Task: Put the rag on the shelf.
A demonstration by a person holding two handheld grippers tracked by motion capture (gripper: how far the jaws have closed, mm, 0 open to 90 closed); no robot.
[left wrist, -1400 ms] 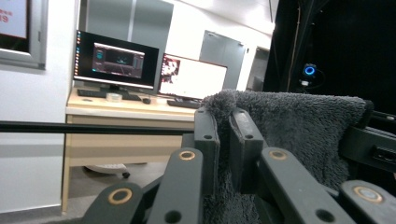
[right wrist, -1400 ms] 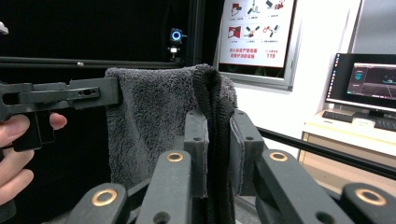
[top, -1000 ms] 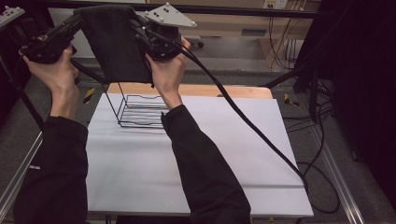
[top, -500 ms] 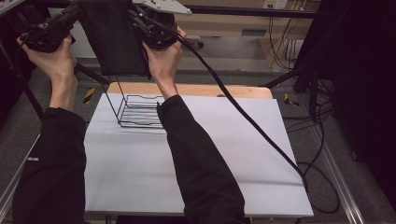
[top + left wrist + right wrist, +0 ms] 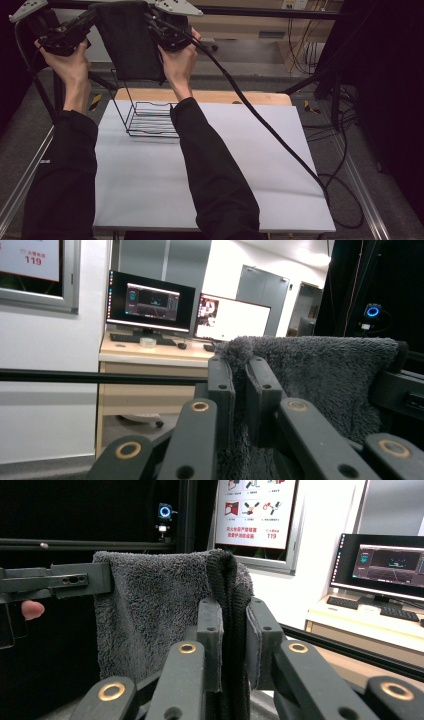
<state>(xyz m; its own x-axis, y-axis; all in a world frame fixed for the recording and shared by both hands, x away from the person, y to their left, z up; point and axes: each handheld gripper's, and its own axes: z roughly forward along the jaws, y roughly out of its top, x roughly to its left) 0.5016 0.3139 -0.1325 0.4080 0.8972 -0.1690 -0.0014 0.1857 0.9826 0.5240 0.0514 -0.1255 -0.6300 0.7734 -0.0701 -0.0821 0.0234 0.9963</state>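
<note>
The counter point(image 5: 215, 170) has a white top and a wooden strip along its far edge. Near the far left corner of the counter stands a black wire rack point(image 5: 147, 117), and it is empty. Above the rack, well over the far edge of the counter, a dark grey towel point(image 5: 127, 42) hangs flat between the two hands. The left gripper point(image 5: 87, 17) holds the upper left corner of the towel, and the right gripper point(image 5: 150, 20) holds the upper right corner. In the left gripper view the fingers point(image 5: 220, 390) are narrow and pinch the fluffy towel point(image 5: 320, 385) edge between them. In the right gripper view the fingers point(image 5: 210, 635) are also narrow, closed on a folded edge of the towel point(image 5: 150, 615). The towel does not touch the rack or the counter.
</note>
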